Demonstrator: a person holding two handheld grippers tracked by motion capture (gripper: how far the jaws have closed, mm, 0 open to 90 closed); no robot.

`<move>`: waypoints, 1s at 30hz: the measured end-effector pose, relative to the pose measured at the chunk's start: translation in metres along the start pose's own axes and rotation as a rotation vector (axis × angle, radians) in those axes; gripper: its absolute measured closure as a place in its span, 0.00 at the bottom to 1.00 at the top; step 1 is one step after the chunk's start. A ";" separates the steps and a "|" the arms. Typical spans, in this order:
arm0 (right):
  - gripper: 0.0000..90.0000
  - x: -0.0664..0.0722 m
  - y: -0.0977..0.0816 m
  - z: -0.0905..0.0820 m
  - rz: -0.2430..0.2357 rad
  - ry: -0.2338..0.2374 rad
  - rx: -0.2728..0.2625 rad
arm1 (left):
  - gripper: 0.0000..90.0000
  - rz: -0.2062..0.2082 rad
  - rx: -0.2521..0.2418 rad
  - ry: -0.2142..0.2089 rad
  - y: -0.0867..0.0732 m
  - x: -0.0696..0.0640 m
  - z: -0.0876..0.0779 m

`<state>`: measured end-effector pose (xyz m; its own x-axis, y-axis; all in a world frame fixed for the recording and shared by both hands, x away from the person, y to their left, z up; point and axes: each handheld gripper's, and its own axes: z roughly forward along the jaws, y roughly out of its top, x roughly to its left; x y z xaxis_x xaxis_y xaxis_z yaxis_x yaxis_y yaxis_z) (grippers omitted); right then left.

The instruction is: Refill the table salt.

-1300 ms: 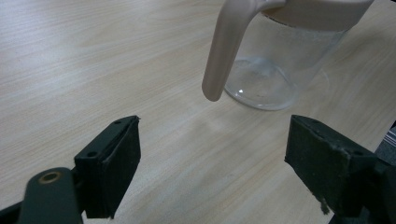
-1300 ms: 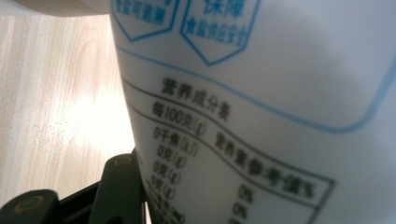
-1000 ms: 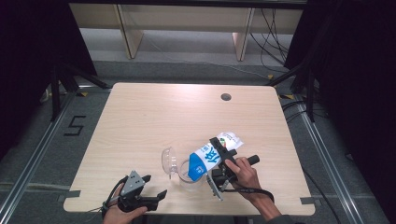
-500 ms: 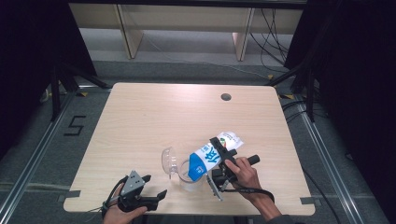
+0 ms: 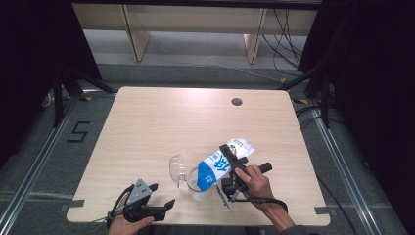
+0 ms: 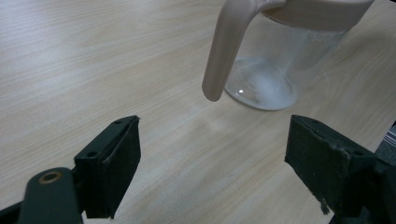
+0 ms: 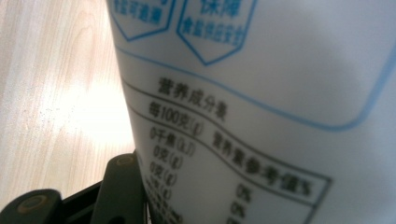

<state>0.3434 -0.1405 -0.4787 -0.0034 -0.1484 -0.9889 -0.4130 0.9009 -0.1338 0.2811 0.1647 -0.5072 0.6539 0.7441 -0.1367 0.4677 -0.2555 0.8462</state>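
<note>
A white and blue printed bag (image 5: 211, 171) is tilted, its low end over a clear pitcher (image 5: 192, 185) near the table's front edge. My right gripper (image 5: 226, 159) is shut on the bag around its middle. In the right gripper view the bag (image 7: 261, 102) sits close up, pressed against one black jaw at the bottom left. The pitcher's clear lid (image 5: 176, 168) stands flipped open on its left. My left gripper (image 5: 161, 195) rests at the front left, open with nothing between its fingers. In the left gripper view the left gripper (image 6: 212, 156) faces the pitcher (image 6: 275, 70) and its beige handle (image 6: 226, 51).
The wooden table (image 5: 161, 127) has a round cable hole (image 5: 237, 102) at its back right. Tape strips mark its front corners. Shelving and cables stand on the floor beyond the far edge.
</note>
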 end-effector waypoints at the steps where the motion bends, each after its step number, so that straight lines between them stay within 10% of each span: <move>1: 0.56 0.000 0.000 0.000 0.000 0.000 0.000 | 0.20 0.000 0.000 0.000 0.000 0.000 0.000; 30: 0.57 0.002 0.001 -0.001 0.025 -0.032 0.009 | 0.20 0.000 0.000 0.002 0.000 0.000 0.000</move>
<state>0.3420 -0.1408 -0.4810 0.0152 -0.1126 -0.9935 -0.4049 0.9078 -0.1091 0.2809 0.1646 -0.5072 0.6530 0.7451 -0.1355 0.4673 -0.2556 0.8464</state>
